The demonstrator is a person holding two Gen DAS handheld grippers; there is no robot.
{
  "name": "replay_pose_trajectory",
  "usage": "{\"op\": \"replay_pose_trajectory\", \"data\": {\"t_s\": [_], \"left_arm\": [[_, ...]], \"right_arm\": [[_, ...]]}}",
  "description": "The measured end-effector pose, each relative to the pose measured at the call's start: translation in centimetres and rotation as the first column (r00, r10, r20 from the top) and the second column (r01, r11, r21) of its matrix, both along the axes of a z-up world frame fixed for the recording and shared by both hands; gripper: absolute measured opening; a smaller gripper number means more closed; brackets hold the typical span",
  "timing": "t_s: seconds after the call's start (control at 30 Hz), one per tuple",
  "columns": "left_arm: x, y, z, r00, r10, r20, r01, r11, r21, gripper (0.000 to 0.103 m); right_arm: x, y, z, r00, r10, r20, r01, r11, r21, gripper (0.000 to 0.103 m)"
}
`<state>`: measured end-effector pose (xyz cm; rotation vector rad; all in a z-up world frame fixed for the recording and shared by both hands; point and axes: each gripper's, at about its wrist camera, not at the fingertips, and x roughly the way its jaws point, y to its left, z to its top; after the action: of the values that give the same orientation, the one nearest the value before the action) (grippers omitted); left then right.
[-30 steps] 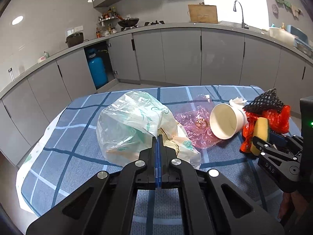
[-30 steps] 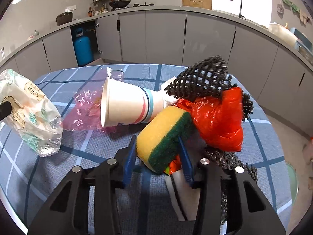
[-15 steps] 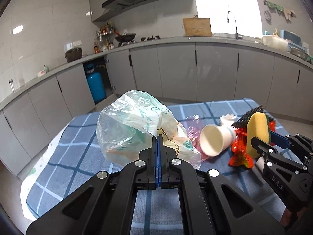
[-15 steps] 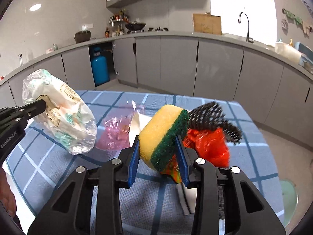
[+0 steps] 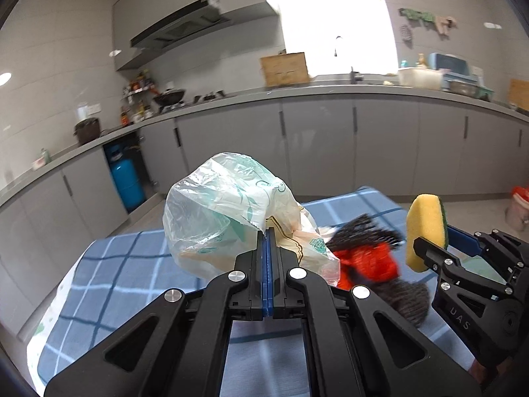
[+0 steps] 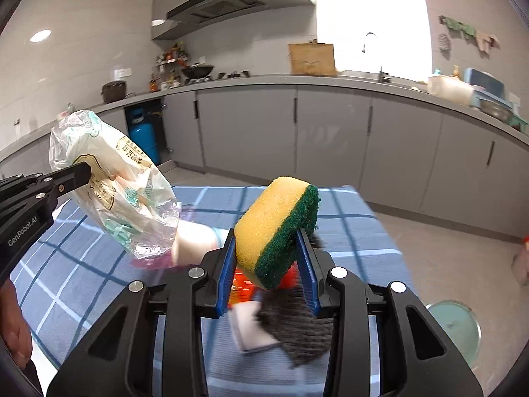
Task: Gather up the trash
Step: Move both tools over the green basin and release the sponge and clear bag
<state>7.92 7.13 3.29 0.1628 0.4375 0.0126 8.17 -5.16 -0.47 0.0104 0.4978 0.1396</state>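
My left gripper point(image 5: 267, 231) is shut on a clear plastic bag point(image 5: 228, 208) with green print and holds it up above the table; the bag also shows in the right wrist view point(image 6: 115, 182). My right gripper point(image 6: 266, 241) is shut on a yellow and green sponge point(image 6: 276, 228), lifted off the table; the sponge shows at the right of the left wrist view point(image 5: 426, 228). On the blue checked tablecloth point(image 5: 115, 274) lie a red bag point(image 5: 367, 261), black netting point(image 5: 367, 228), a paper cup point(image 6: 195, 241) and a pink bag, partly hidden.
Grey kitchen cabinets point(image 6: 330, 139) and a counter run behind the table. A blue gas cylinder point(image 5: 125, 185) stands in an open cabinet. A pale green round lid point(image 6: 456, 327) lies on the floor at the right. A red-lined bin point(image 5: 519, 205) stands far right.
Both grippers have risen well above the table, the left with the plastic bag, the right with the sponge lifted off the trash pile. The rest of the pile stays on the cloth.
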Motion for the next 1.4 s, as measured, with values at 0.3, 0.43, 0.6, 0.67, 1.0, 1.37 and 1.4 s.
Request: {"op": "replay_pose_trajectory", "data": {"t_s": [0.3,0.43,0.6,0.67,1.0,1.37,1.4], "left_arm": [[0.5,-6.7,0.5,0.99,-0.141,0.021,0.141,0.99,0.02,0.001],[0.3,-9.6,1.0,0.978,-0.206,0.037,0.205,0.978,0.03,0.001],[0.6,-13.1,0.7,0.959,-0.279,0.041,0.278,0.96,0.04,0.001],[0.8,-14.6,0.3,0.95,-0.31,0.03,0.309,0.95,0.035,0.001],[1.1,-21.6,-3.0,0.898,-0.44,-0.031,0.441,0.897,0.026,0.001],[1.2,-27.7,-8.1,0.832,-0.539,-0.13,0.545,0.838,0.012,0.001],[1.2,-28.0,-8.5,0.827,-0.546,-0.137,0.552,0.834,0.011,0.001]], "right_arm": [[-1.0,-6.6,-0.2,0.992,-0.125,0.001,0.125,0.992,0.02,0.036],[-1.5,-9.6,-0.4,0.983,-0.185,-0.001,0.185,0.982,0.03,0.036],[-2.1,-13.7,-1.2,0.964,-0.264,-0.012,0.264,0.964,0.037,0.036],[-2.5,-15.4,-1.8,0.954,-0.297,-0.022,0.298,0.954,0.036,0.036],[-4.4,-23.5,-5.4,0.897,-0.431,-0.093,0.435,0.9,0.03,0.036],[-5.0,-28.1,-8.9,0.857,-0.494,-0.146,0.504,0.863,0.041,0.037],[-5.0,-28.7,-9.5,0.852,-0.5,-0.153,0.511,0.858,0.042,0.037]]}}
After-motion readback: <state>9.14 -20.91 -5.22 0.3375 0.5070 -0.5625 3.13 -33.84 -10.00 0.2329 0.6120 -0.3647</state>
